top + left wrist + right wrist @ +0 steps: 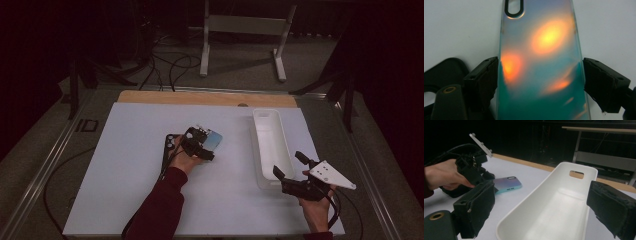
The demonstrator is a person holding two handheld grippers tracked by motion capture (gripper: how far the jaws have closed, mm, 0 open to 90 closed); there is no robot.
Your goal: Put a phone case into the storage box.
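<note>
Straddling the phone case [541,62], the left tool [540,80] has its jaws on both sides of it, not clearly pressing. The case lies flat on the bench [130,190]. The right tool [544,212] stands wide open and empty before the white tray [559,202].

Dim room, grey floor [235,70] strewn with cables [170,65], white metal stand [245,30], dark surroundings

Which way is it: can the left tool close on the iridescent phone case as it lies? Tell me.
Probably yes. The left tool already straddles the phone case, one jaw at each long edge, with nothing between; the black case lies off to one side.
</note>
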